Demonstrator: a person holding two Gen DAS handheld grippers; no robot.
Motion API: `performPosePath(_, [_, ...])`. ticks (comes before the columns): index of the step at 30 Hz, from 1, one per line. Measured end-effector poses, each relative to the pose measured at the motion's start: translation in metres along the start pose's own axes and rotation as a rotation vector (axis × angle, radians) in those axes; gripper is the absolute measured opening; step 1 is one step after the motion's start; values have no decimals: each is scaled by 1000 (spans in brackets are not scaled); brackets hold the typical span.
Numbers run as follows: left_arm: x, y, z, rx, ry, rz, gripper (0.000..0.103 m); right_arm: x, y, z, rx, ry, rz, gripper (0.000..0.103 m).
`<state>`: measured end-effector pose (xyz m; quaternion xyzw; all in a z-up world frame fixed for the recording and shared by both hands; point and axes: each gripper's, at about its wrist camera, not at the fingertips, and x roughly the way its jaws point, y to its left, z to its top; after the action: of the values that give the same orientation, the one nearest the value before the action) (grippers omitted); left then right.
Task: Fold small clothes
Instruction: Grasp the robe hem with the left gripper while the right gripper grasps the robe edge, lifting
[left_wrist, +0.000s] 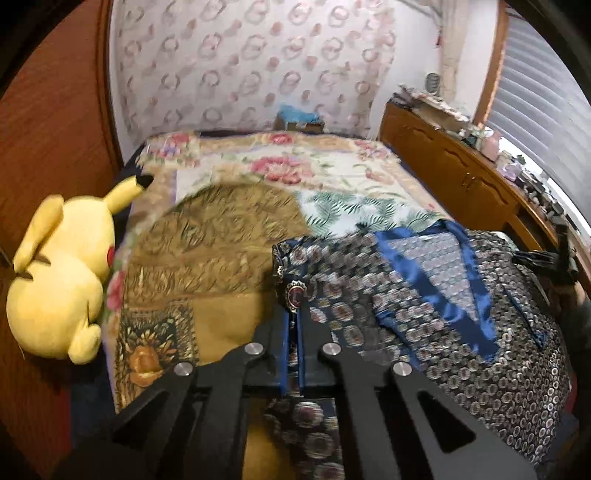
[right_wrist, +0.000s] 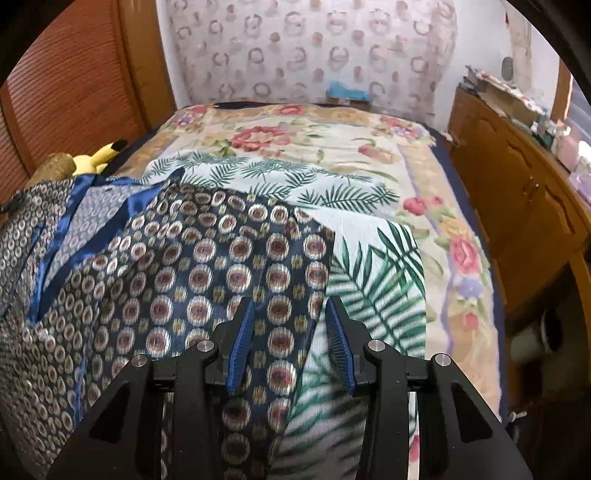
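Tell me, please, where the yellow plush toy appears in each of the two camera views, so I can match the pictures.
Left wrist view: the yellow plush toy lies large at the left edge, beside the bed, against the wooden door.
Right wrist view: only a small part of it shows, upper left, behind the raised patterned garment.
Shared landmark: the blue thing at the far wall.

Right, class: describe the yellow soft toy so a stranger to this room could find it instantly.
Start at the bed with its flowered cover. Look to its left edge, by the wooden slatted door. There lies the plush toy: the only bright yellow thing, with black-tipped ears and a red cheek.
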<state>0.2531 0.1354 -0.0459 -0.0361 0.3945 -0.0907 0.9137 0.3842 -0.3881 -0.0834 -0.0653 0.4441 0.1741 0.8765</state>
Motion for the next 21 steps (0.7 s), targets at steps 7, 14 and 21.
performPosePath(7, [-46, -27, 16, 49, -135, 0, 0, -14, 26, 10, -87, -57, 9, 1])
performPosePath(14, [-81, -26, 25, 49, -237, 86, 0, -75, 15, 13, 23, -239, -155, 0])
performPosePath(21, [-107, -20, 18, 28, -281, 66, 0, -95, 10, 6, 57, -243, -206, 0])
